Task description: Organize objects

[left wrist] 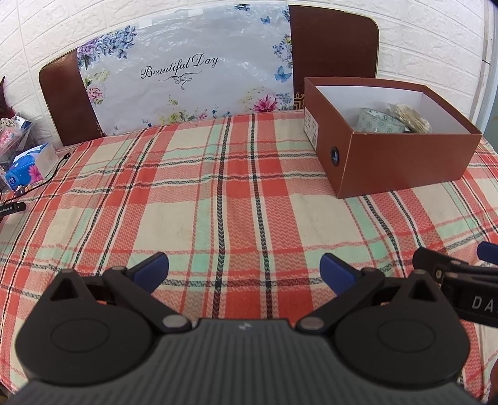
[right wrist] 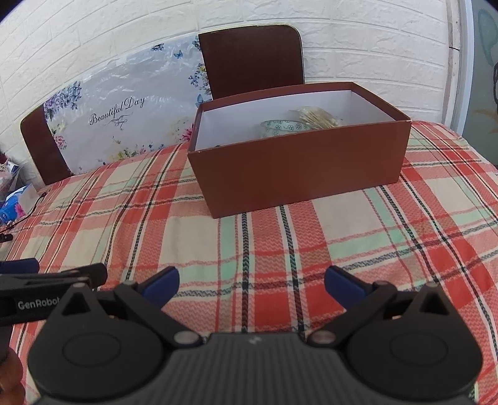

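Both grippers empty, jaws spread wide: brown box [right wrist: 298,174] sits ahead, nearer right gripper [right wrist: 250,282], forward-right of left gripper [left wrist: 244,269], long side facing them.

You have a plaid tablecloth [left wrist: 218,193] in red, cream and mint under everything, crossed by dark lines. Behind the table you see two brown chair backs, one at the left [left wrist: 65,102] and one at the right [left wrist: 333,43], against a white brick-pattern wall [left wrist: 62,21]. Between the chairs leans a floral panel [left wrist: 186,71] with blue butterflies and the words "Beautiful Day". At your far left edge sits a blue tissue pack [left wrist: 26,166], with a thin black cable [left wrist: 49,173] running just beside it across the cloth.
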### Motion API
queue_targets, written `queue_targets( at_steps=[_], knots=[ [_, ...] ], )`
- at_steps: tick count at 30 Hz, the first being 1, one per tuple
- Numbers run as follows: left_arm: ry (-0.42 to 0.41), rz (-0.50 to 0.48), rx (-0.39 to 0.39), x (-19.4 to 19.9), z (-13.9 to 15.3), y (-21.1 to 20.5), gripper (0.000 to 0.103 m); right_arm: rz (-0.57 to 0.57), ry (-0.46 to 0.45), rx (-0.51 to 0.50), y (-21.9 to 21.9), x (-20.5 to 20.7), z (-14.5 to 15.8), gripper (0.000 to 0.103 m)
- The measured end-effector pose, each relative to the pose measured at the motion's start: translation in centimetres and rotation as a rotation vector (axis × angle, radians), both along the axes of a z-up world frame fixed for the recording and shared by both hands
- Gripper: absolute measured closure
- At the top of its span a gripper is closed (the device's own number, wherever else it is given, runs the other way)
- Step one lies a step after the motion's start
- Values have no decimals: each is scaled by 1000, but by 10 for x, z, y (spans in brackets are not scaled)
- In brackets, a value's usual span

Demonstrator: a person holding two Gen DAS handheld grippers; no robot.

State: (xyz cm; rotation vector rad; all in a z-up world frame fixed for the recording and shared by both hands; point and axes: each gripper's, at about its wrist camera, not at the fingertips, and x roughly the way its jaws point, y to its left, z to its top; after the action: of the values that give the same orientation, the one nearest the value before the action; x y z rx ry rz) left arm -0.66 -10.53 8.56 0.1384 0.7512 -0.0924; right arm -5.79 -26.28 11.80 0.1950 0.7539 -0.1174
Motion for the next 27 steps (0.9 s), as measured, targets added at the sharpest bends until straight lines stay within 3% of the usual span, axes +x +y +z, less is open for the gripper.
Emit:
queue_targets(
  at_steps=[27],
  knots=[
    [23,10,-17,4,-3,2,0,-4,7,13,3,3,-3,0]
  ],
)
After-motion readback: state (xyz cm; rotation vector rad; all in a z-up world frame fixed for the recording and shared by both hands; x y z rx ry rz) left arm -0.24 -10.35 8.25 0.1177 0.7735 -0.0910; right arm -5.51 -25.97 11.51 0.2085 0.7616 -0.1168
